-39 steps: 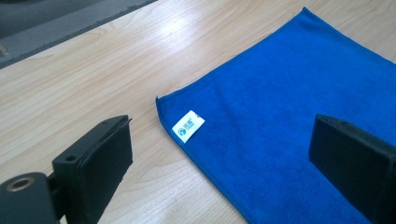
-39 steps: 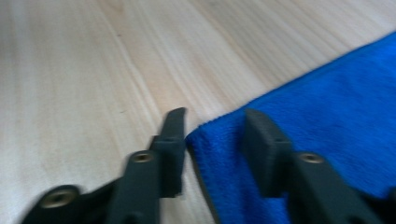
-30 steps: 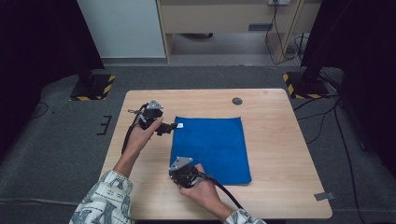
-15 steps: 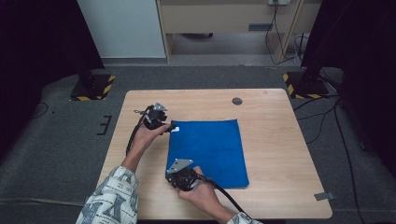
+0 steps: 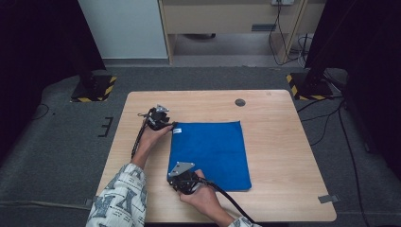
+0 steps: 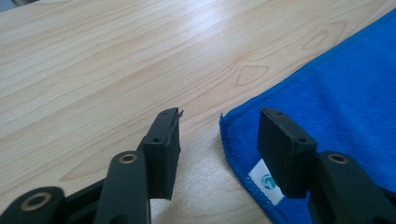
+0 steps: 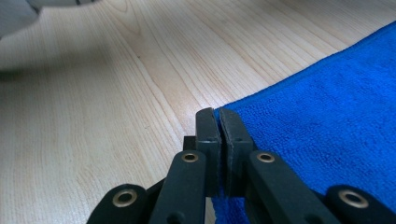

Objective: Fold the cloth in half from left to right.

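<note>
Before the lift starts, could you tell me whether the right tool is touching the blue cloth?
Touching. In the right gripper view, the right tool is shut on the near corner of the blue cloth.

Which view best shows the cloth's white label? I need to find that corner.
The left gripper view: the white label sits at the blue cloth corner between the open claw. The high view shows the whole cloth, label too small; the right gripper view shows another corner.

High view: overhead, facing forward-down on the whole table [image 5: 283, 142]. Both gripper views: close, low over the wood. All share the blue cloth [image 5: 210, 153], its 9 o'clock edge.
</note>
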